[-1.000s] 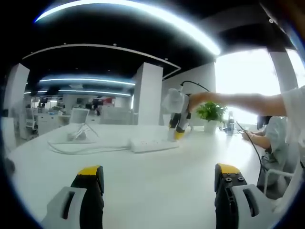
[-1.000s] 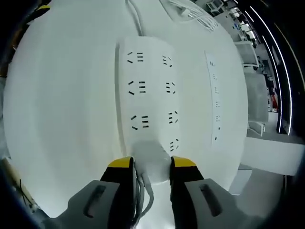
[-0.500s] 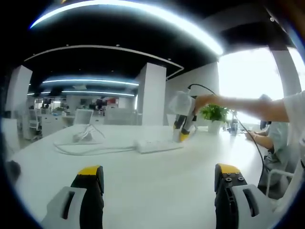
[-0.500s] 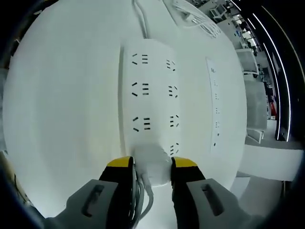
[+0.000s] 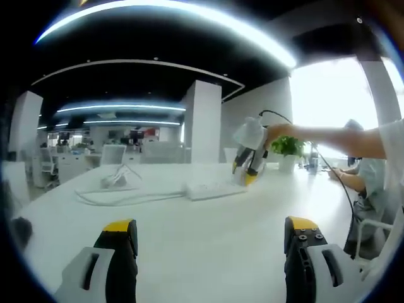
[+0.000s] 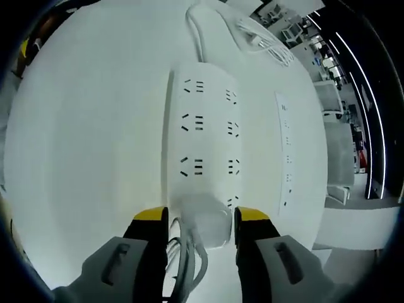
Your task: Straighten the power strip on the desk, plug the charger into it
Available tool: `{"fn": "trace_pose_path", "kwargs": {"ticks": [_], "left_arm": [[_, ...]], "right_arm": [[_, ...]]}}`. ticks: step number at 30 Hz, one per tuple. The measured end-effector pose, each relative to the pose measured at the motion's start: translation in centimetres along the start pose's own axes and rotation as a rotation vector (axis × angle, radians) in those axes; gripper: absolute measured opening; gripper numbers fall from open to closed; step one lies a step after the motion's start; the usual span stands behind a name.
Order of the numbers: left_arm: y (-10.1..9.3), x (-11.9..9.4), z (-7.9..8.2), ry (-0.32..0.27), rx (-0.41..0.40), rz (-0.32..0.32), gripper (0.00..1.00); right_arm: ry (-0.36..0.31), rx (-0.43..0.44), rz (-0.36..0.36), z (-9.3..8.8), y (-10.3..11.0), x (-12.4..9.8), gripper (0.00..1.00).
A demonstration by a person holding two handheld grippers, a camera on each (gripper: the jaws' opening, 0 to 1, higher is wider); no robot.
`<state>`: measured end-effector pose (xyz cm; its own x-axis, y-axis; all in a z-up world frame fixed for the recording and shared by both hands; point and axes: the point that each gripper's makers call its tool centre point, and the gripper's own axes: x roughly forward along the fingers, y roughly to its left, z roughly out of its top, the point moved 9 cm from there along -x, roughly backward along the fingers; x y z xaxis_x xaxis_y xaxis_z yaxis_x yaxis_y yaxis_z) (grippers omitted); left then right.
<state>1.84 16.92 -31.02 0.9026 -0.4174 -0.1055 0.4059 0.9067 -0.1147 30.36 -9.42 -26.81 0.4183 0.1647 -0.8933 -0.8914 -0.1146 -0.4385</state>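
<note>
On the desk (image 6: pixel 82 145), right gripper (image 6: pixel 201 222) fingers loosely flank charger (image 6: pixel 205 218) seated in power strip (image 6: pixel 202 145); left gripper (image 5: pixel 208 237) fingers wide

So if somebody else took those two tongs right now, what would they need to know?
Left tongs: open, empty, hovering low over the desk, away from the work.
Right tongs: at the near end of the power strip, jaws either side of the charger with a gap showing; grip looks loosened.
The strip lies flat, its cord running away across the desk.
Done: the charger sits at the end socket, apparently plugged in.
Left: check it is fully seated, then draw the right tongs off.
</note>
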Motion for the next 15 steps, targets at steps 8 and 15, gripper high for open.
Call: {"fn": "trace_pose_path", "kwargs": {"ticks": [8,15], "left_arm": [[0.37,0.01,-0.42,0.009,0.001,-0.002,0.99],[0.32,-0.03,-0.58,0.012,0.002,-0.007,0.99]], "right_arm": [[-0.041,0.034,-0.007,0.27,-0.22,-0.20,0.51],[-0.074,0.038,-0.014,0.42,0.03,-0.21,0.55]]}}
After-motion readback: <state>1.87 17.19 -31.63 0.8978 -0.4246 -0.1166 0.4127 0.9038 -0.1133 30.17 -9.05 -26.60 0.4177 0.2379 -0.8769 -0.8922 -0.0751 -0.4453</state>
